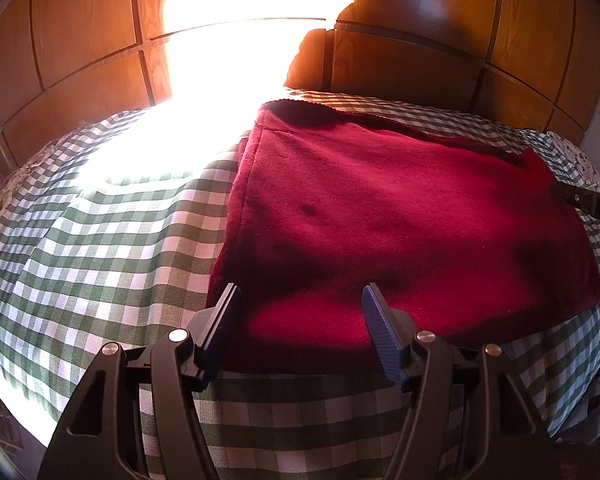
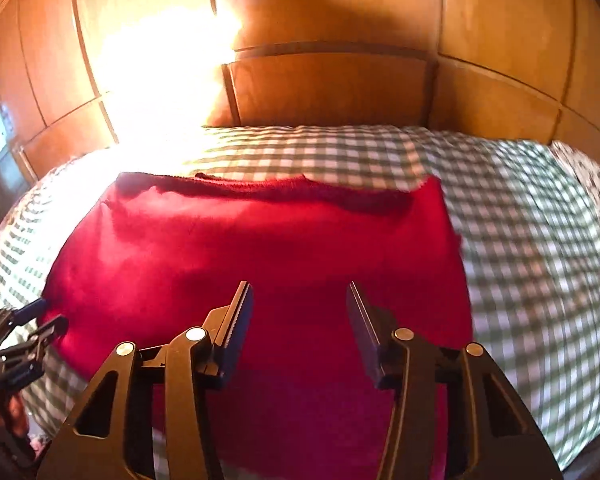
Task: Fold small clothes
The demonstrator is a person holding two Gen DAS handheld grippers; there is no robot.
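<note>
Spread flat on the checked bed (image 1: 100, 240), red cloth (image 1: 400, 208) running crosswise just ahead of both released tongs, left tongs (image 1: 300, 300) by its near-left corner, right tongs (image 2: 300, 296) over its near edge.

Dark red soft knit garment (image 1: 400, 216) (image 2: 260, 248), spread flat in a roughly rectangular shape on green-and-white checked cloth. Far edge ragged and slightly lifted, casting a shadow. Left side seam straight; near edge hangs toward the viewer.
</note>
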